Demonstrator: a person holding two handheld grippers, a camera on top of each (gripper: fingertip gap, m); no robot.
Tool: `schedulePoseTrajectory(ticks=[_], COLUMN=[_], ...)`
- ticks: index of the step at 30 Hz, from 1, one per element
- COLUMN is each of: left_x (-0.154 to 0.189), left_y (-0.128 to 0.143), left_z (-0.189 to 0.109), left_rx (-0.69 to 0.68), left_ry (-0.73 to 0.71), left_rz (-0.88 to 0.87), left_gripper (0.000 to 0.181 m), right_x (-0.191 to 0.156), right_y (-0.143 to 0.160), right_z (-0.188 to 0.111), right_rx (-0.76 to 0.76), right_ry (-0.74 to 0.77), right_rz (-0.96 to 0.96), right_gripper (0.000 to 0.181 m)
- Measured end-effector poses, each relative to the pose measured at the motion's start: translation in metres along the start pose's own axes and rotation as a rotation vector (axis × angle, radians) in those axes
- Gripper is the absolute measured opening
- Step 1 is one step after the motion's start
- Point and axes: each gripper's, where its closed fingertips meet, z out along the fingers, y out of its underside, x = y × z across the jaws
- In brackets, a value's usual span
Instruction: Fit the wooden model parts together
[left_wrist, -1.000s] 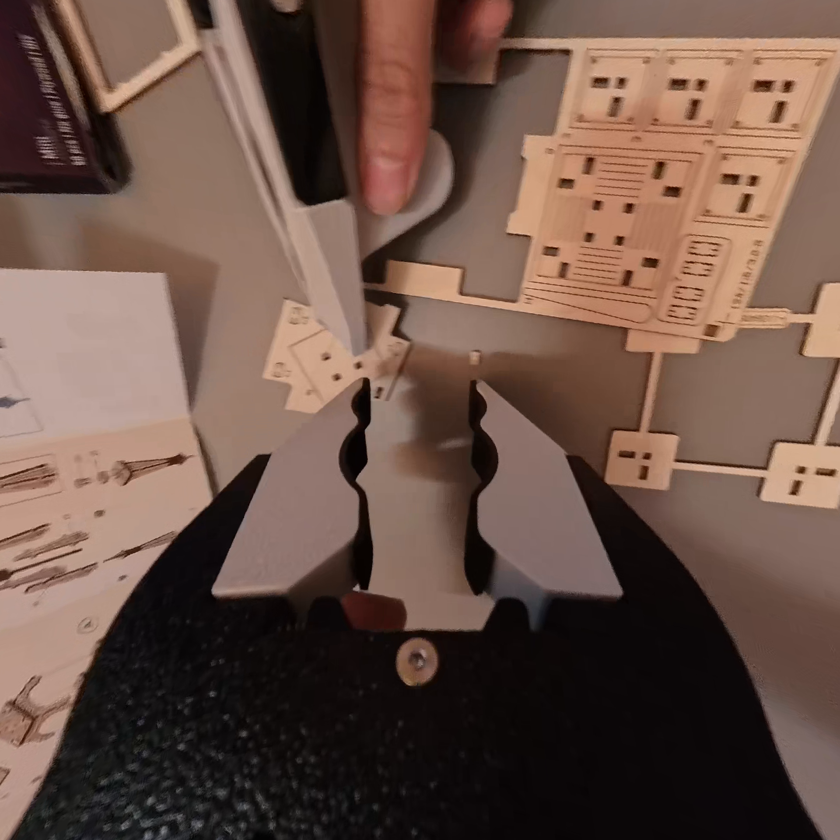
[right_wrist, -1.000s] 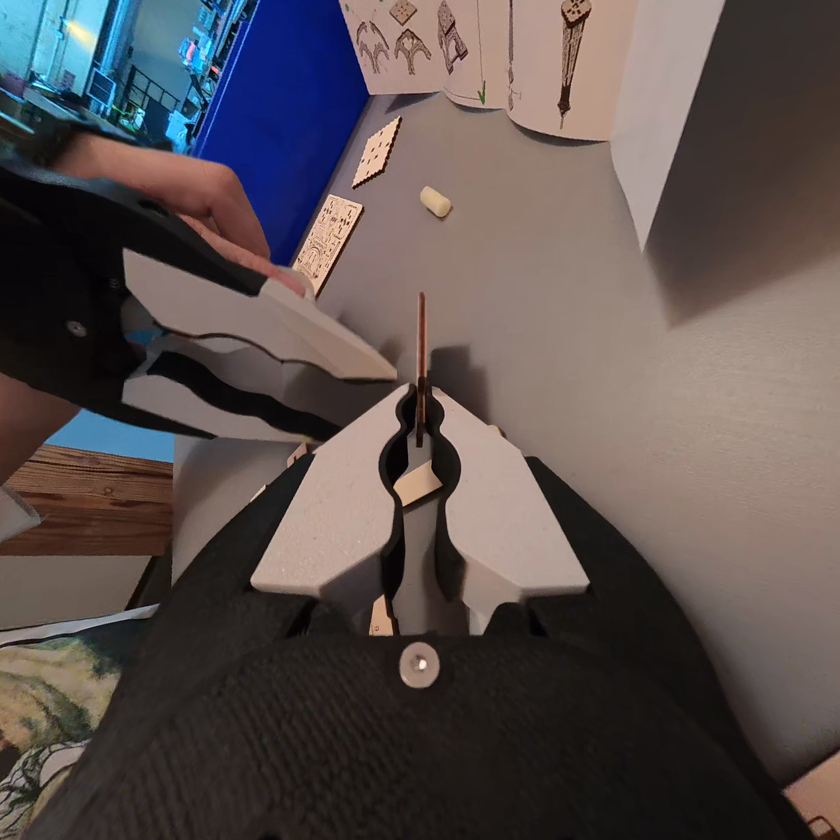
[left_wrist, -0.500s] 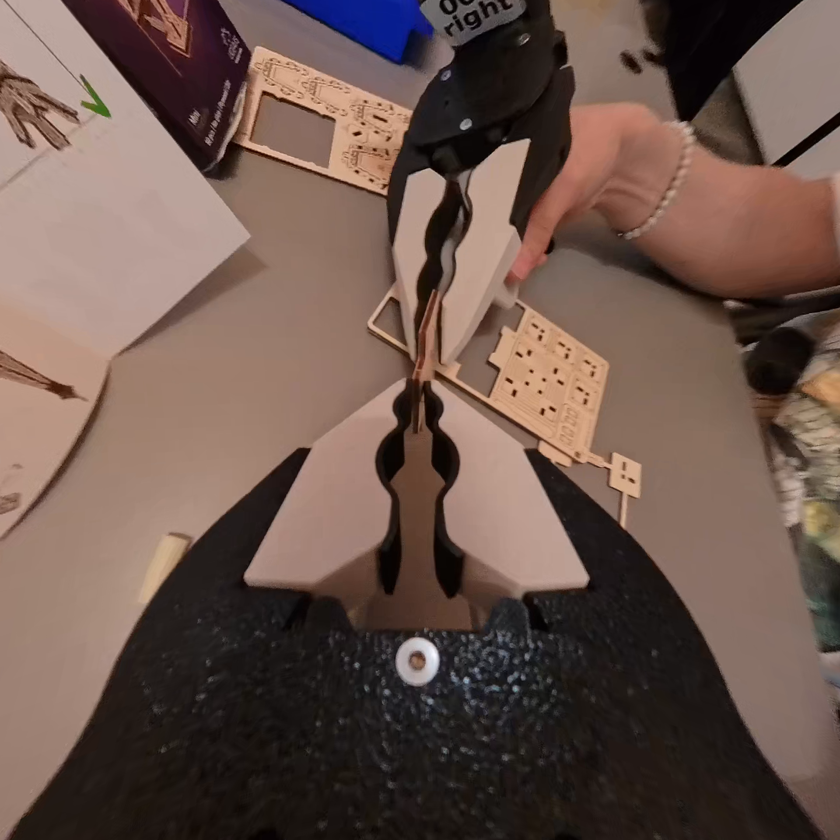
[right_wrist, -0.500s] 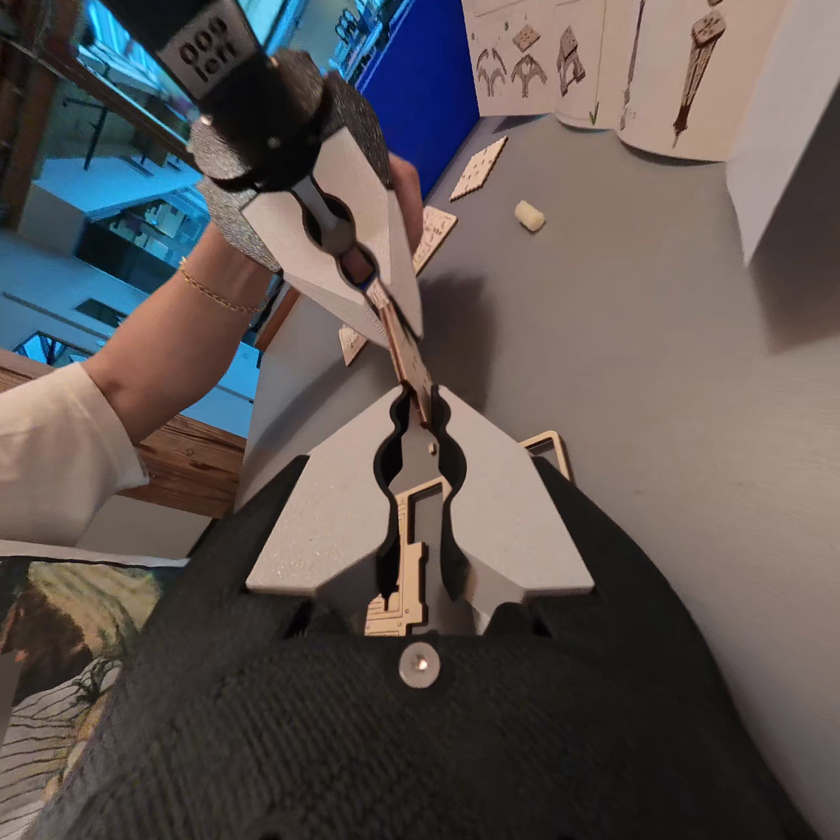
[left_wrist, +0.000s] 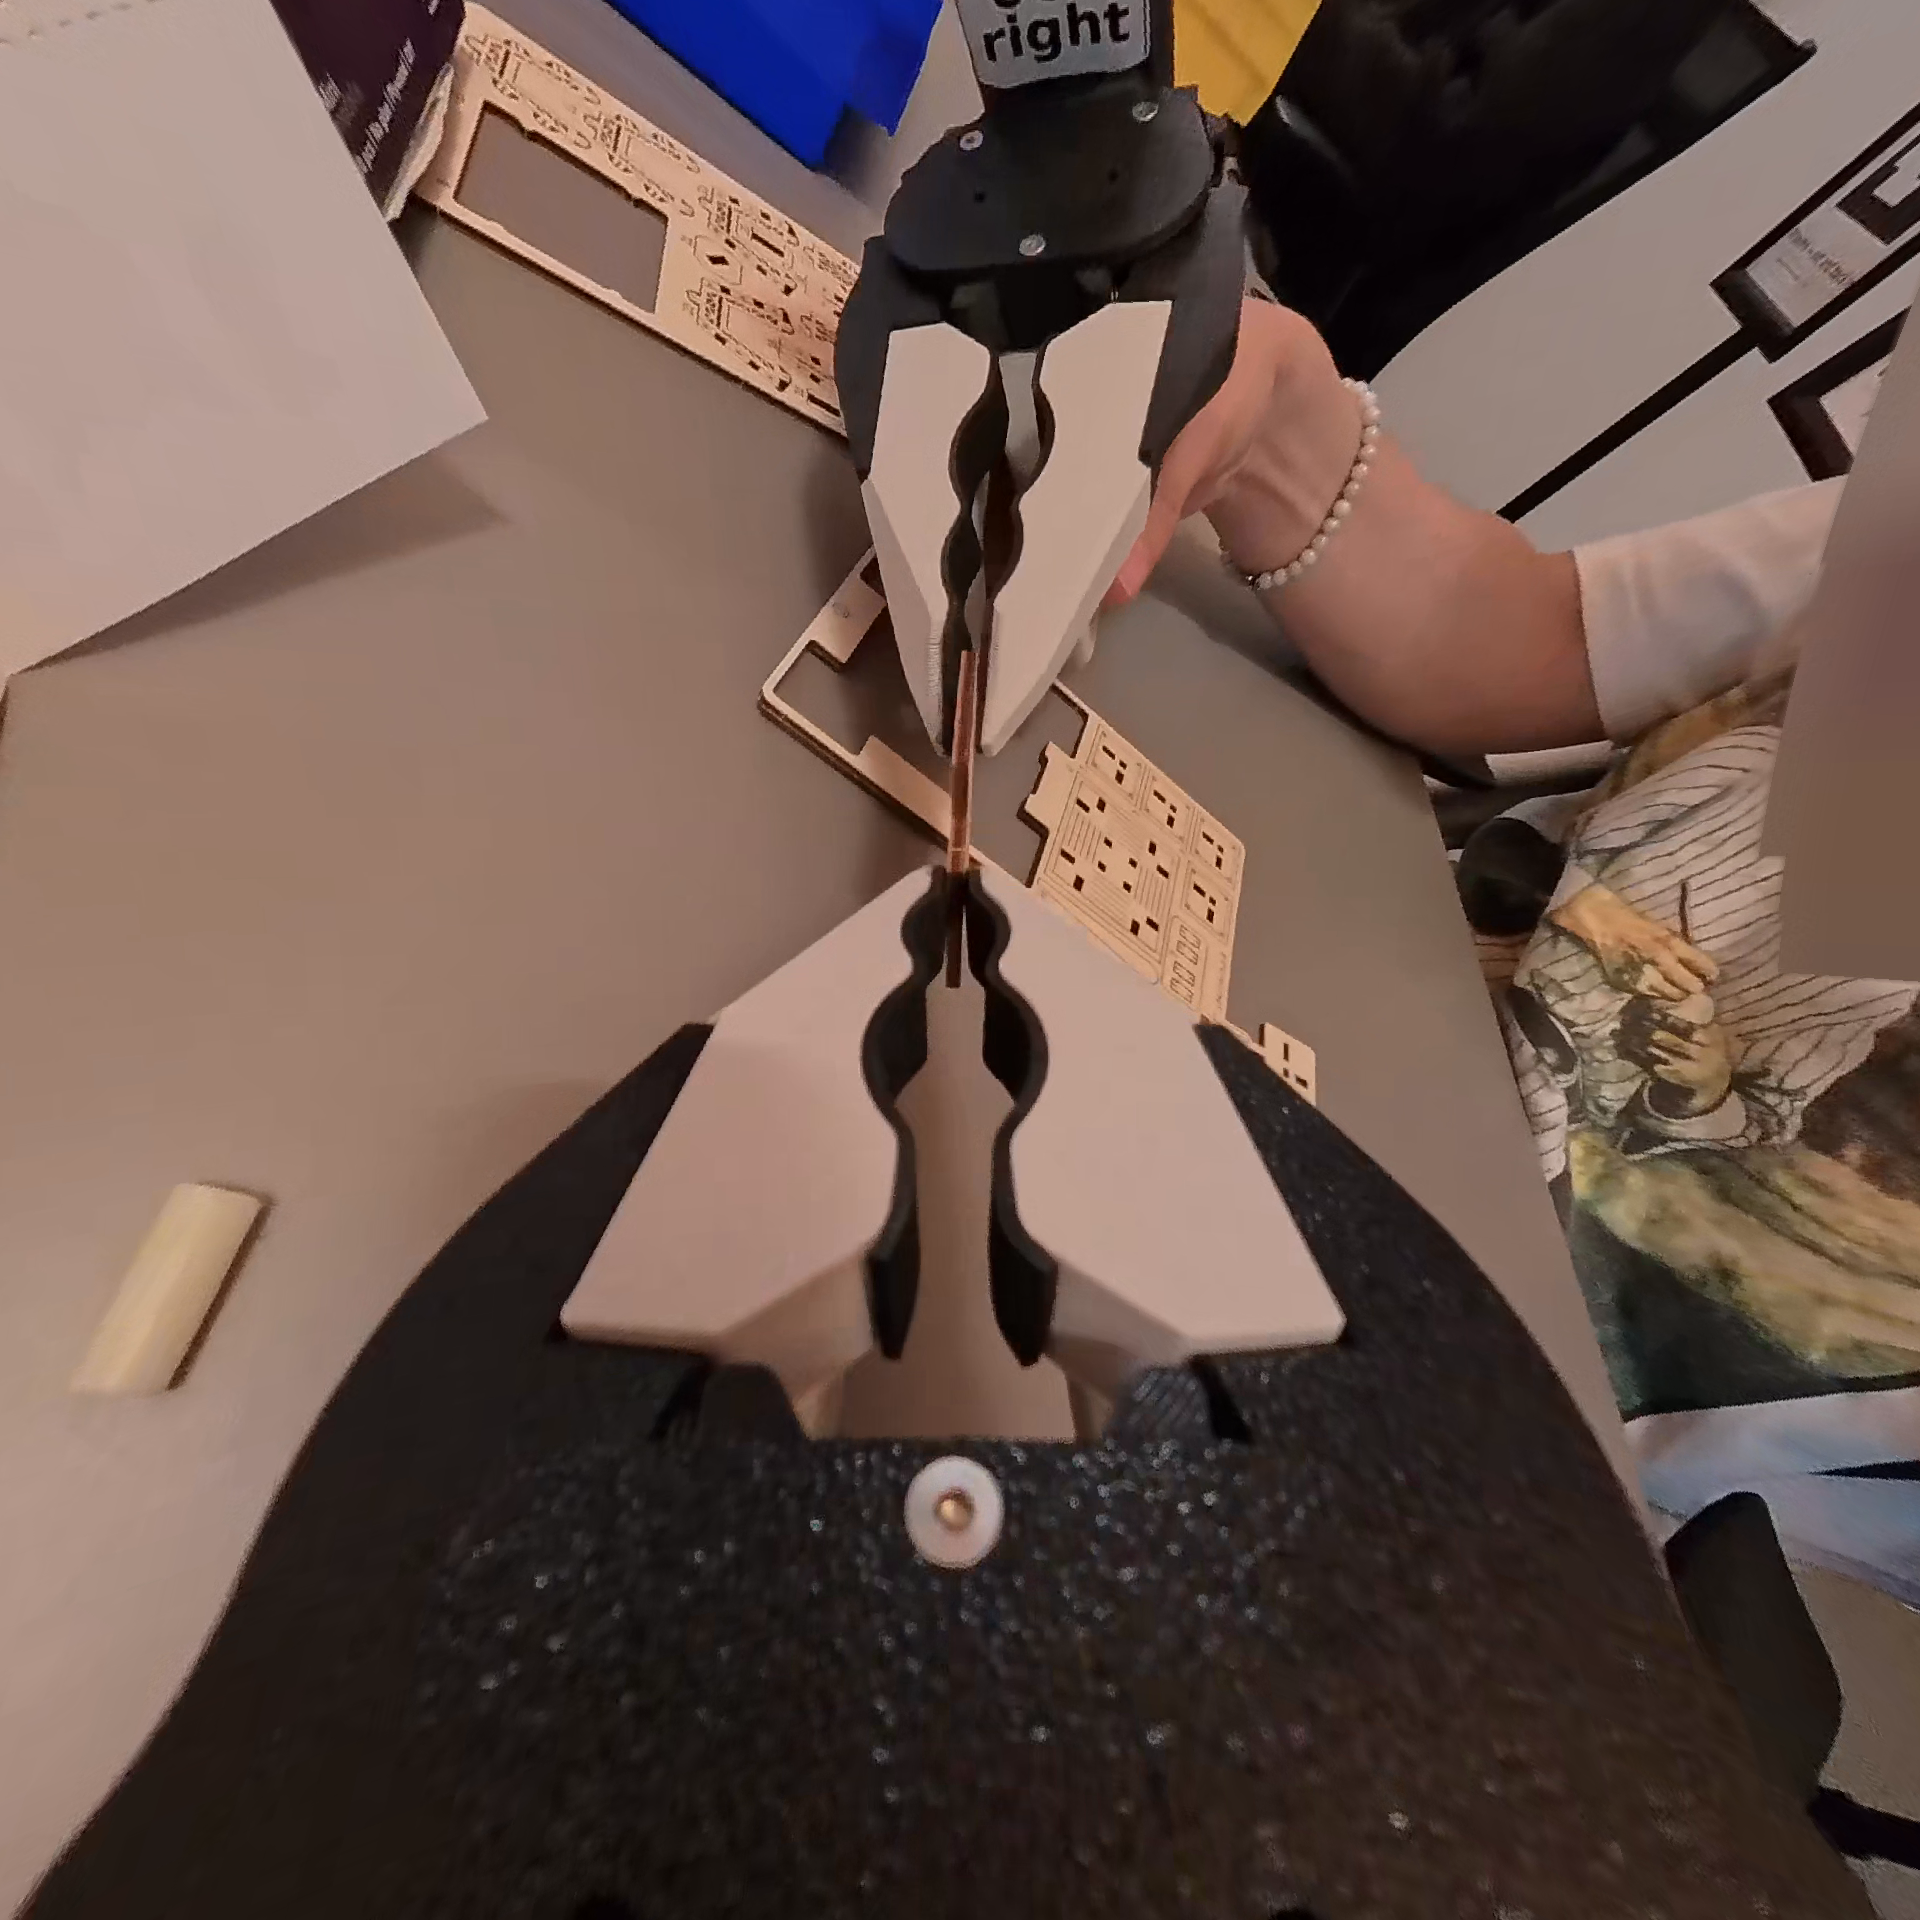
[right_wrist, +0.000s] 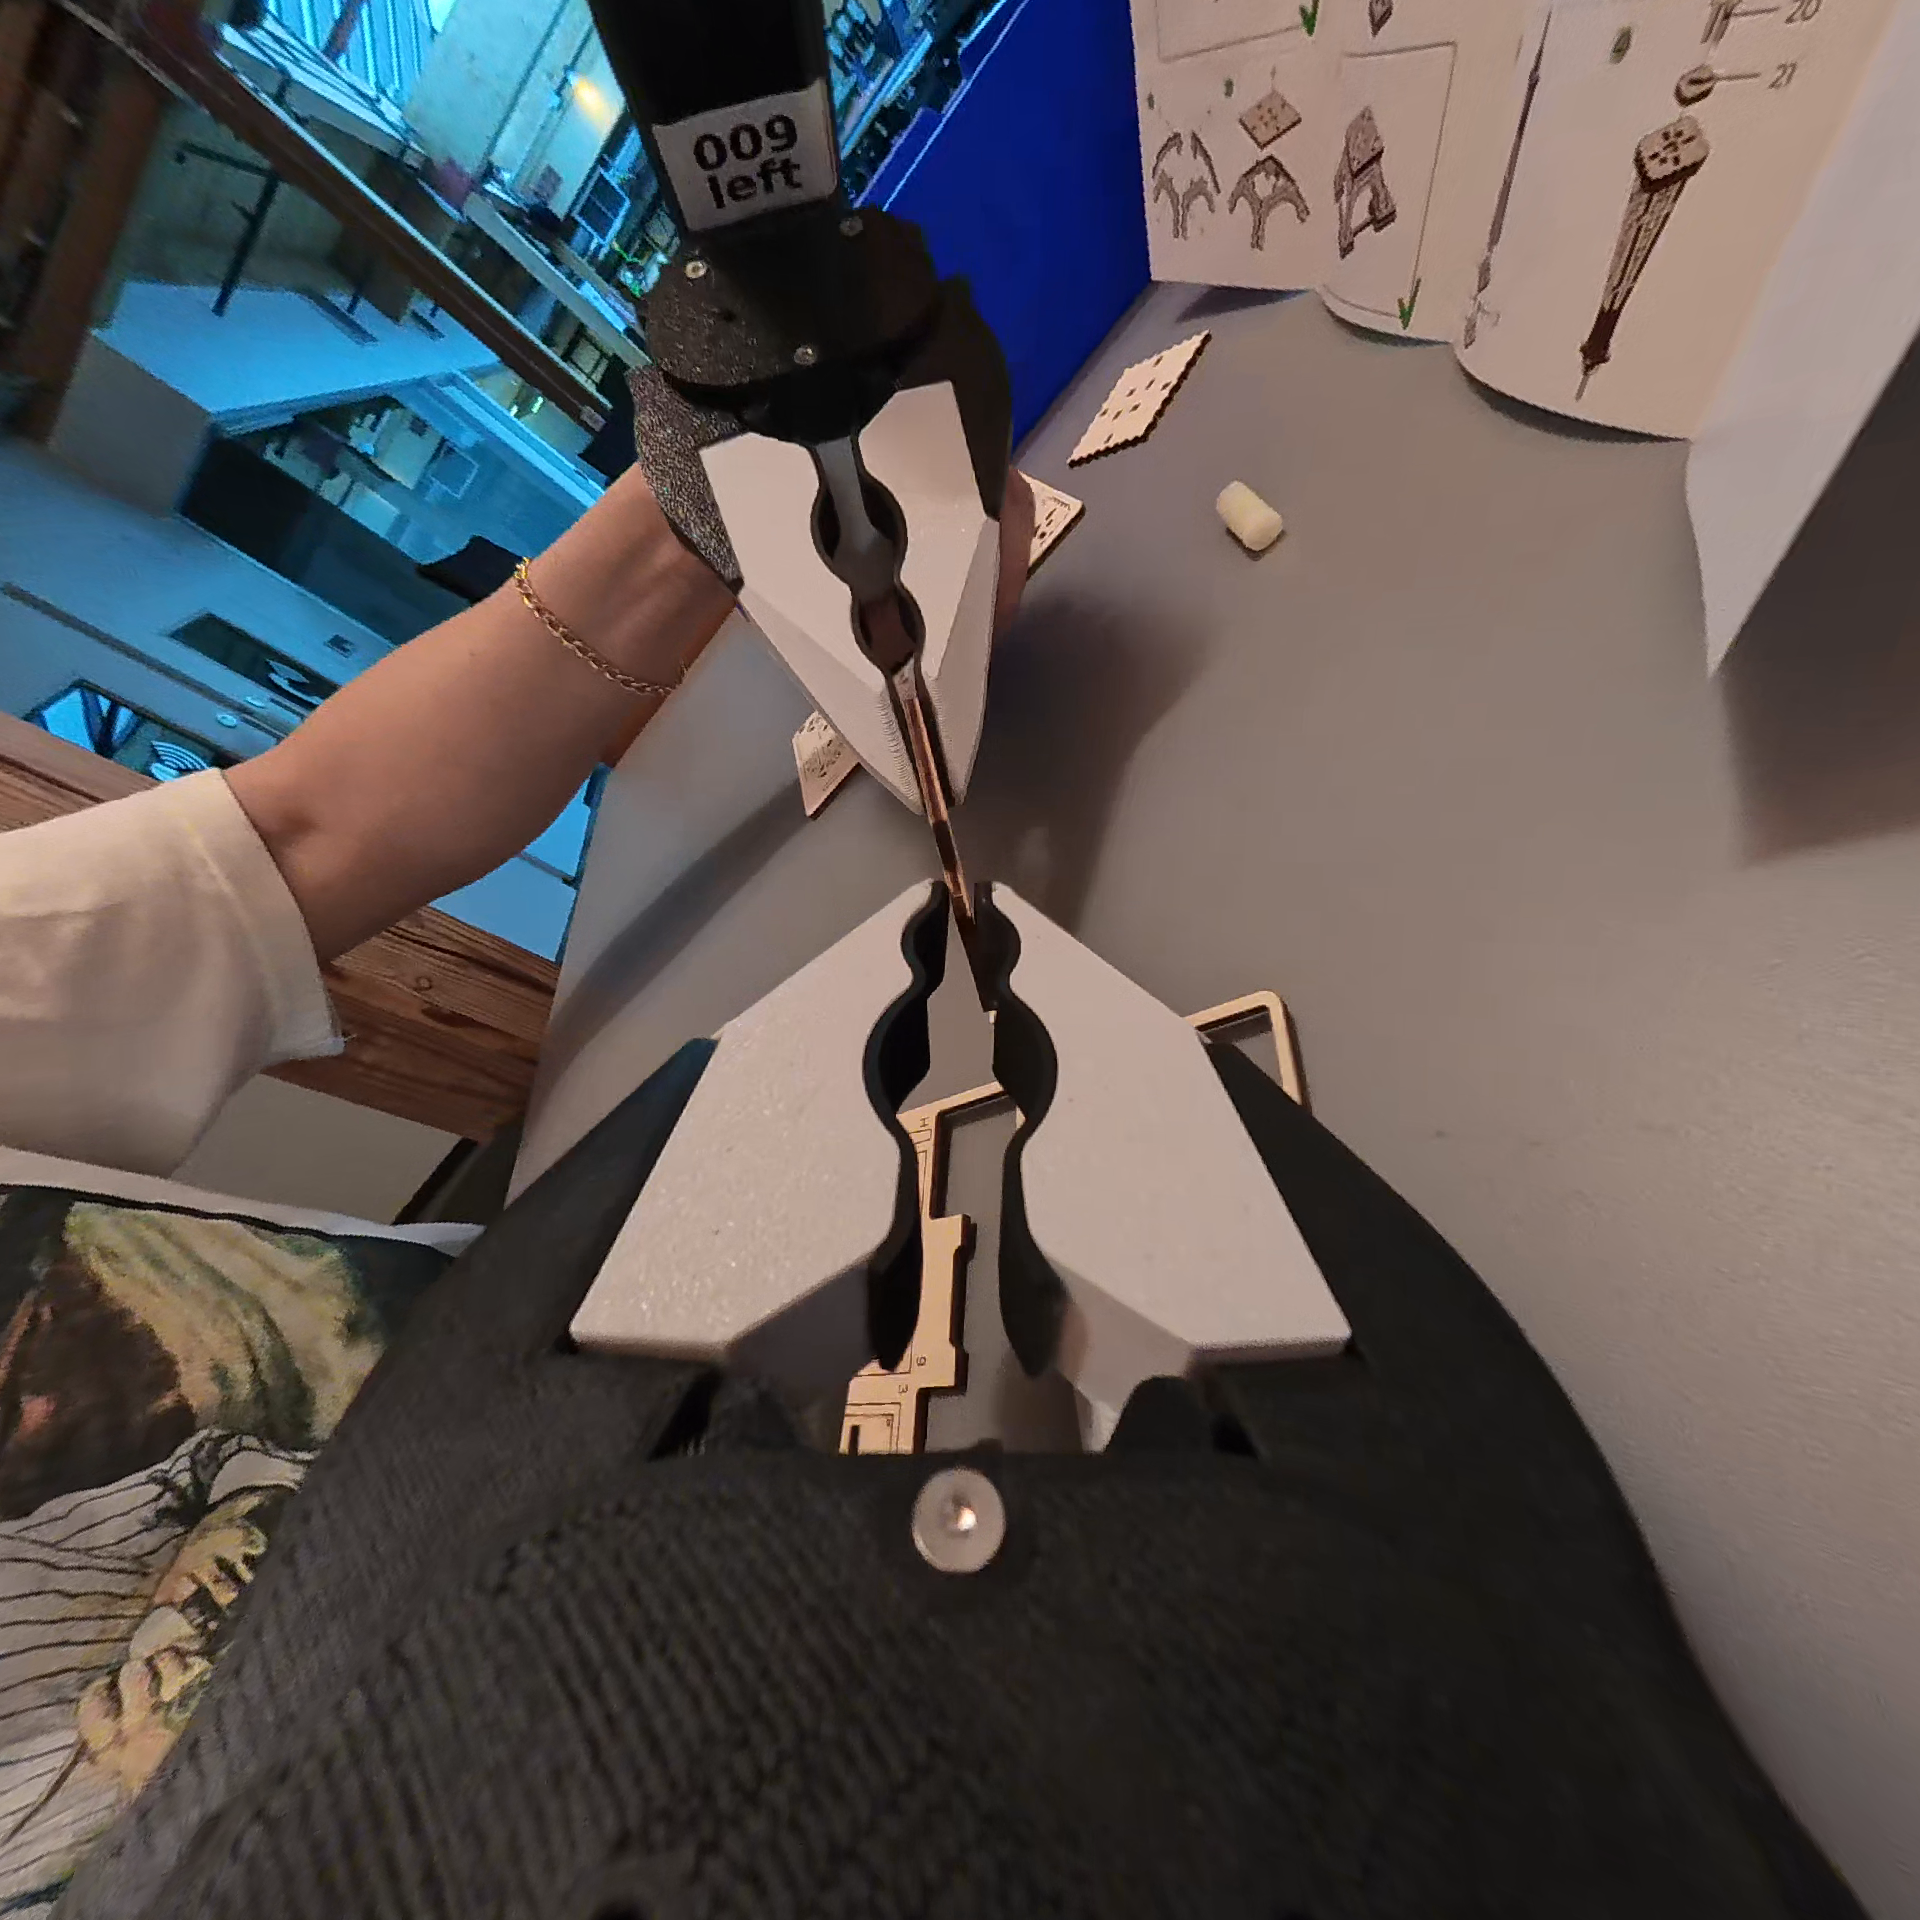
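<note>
**Inspector A:** Item one: a thin flat wooden model piece, seen edge-on, brown along its cut edge. It is held clear above the grey desk, spanning the gap between the two grippers.

**Inspector B:** Confirmed. The left gripper is clamped on the near end of the piece at its white fingertips. The right gripper, pointing back toward it, is closed on the far end. From the right wrist view the same piece runs slightly tilted between the right gripper and the left gripper.

**Inspector A:** Whether this is one piece or two joined, I cannot tell.

**Inspector B:** Surroundings: a pale laser-cut wooden sheet with rectangular slots lies flat on the desk beneath the grippers. A second cut-out wooden sheet lies farther back, beside a dark box. A small cream cylinder rests at the left. Folded paper instruction sheets stand at the desk's far edge.
</note>
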Motion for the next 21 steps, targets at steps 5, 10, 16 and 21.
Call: schedulePoseTrajectory(ticks=[5,10,16,21], left_x=[0.0017,0.0027,0.0030,0.0023], left_y=[-0.0017,-0.0023,-0.0016,0.0020], left_z=[-0.0015,-0.0012,-0.0012,-0.0013], left_rx=[0.005,0.018,0.030,0.023], left_ry=[0.027,0.046,0.056,0.058], left_rz=[-0.018,-0.033,-0.038,-0.044], left_gripper=[0.000,0.000,0.000,0.000], right_x=[-0.0024,-0.0038,-0.0045,-0.0027], right_y=[-0.0036,-0.0053,-0.0049,-0.0050], right_z=[-0.0008,-0.0019,-0.0017,-0.0016], right_rx=[0.015,0.024,0.022,0.023], right_ry=[-0.009,-0.026,-0.020,-0.009], right_rz=[-0.027,-0.022,-0.034,-0.030], right_gripper=[0.002,0.002,0.002,0.003])
